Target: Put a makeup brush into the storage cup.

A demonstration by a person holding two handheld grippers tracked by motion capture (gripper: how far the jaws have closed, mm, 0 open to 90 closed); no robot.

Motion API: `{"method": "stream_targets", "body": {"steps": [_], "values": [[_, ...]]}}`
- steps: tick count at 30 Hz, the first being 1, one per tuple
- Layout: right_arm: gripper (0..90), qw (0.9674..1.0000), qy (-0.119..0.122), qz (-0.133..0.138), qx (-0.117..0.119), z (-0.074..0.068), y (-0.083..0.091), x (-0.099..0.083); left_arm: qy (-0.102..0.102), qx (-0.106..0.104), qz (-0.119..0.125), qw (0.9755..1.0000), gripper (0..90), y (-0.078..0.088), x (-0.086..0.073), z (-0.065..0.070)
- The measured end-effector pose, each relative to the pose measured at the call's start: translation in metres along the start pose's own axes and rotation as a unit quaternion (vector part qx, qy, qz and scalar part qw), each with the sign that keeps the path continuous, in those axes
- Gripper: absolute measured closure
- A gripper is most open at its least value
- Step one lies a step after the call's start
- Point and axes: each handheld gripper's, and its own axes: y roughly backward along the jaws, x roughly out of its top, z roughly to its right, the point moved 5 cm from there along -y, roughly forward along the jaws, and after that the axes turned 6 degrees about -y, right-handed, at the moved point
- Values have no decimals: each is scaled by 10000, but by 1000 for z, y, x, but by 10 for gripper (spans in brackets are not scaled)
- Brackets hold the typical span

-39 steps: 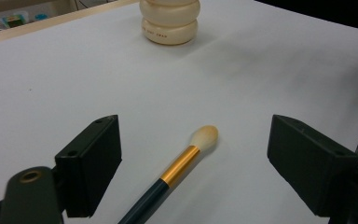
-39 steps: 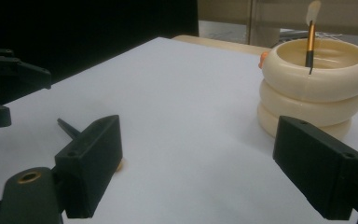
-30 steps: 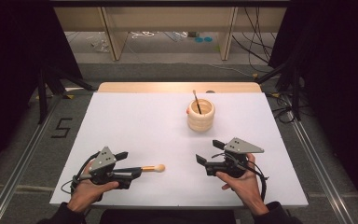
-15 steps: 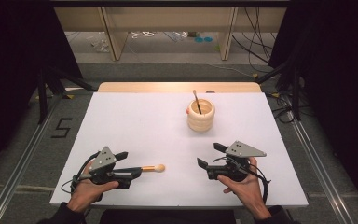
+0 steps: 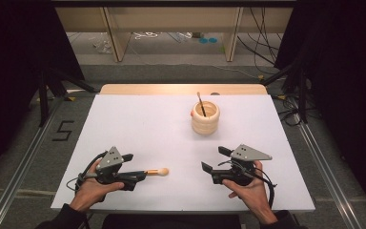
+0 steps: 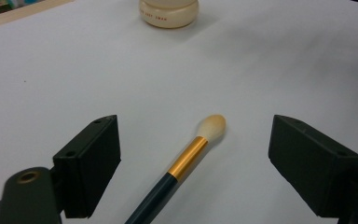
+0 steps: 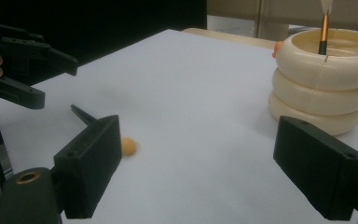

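Little has changed over the last second: the right gripper (image 5: 212, 160) has drifted slightly nearer the person's edge of the white table (image 5: 138, 124), while the left gripper (image 5: 136, 168) and the brush have stayed where they were.

The slim makeup brush with a dark green handle, gold ferrule and pale rounded bristle tip (image 5: 155, 172) lies flat on the table, well short of the cream ribbed ring-stacked holder (image 5: 205, 118) and to its left in the high view. Its long axis runs roughly sideways across the table, with the tip pointing away from the left gripper, toward the right gripper.

The left gripper's jaws stand wide apart on either side of the handle, gripping nothing. The right gripper's jaws are likewise spread wide and empty, aimed across the table toward the holder.

The left gripper view shows the gold ferrule (image 6: 188, 158) and the handle's green, which the high view blurs. The right gripper view shows a second thin brush (image 7: 324, 28) standing upright in the holder.
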Motion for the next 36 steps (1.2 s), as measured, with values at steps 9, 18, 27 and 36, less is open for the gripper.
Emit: {"method": "stream_targets", "body": {"steps": [9, 18, 27, 36], "values": [[161, 9999, 62, -81, 29, -3, -2, -2, -468, -174, -706, 9963, 182, -12, -4, -4], [162, 9999, 127, -104, -12, -3, -2, -4, -762, -401, -1484, 9852, 215, -27, -7, -9], [164, 9998, 115, -130, 49, -5, -3, -5, -1146, -550, -2110, 9692, 273, -34, -11, -15], [165, 9998, 142, -117, 86, -5, -6, -6, -1219, -610, -2412, 9609, 348, -33, -14, -22]]}}
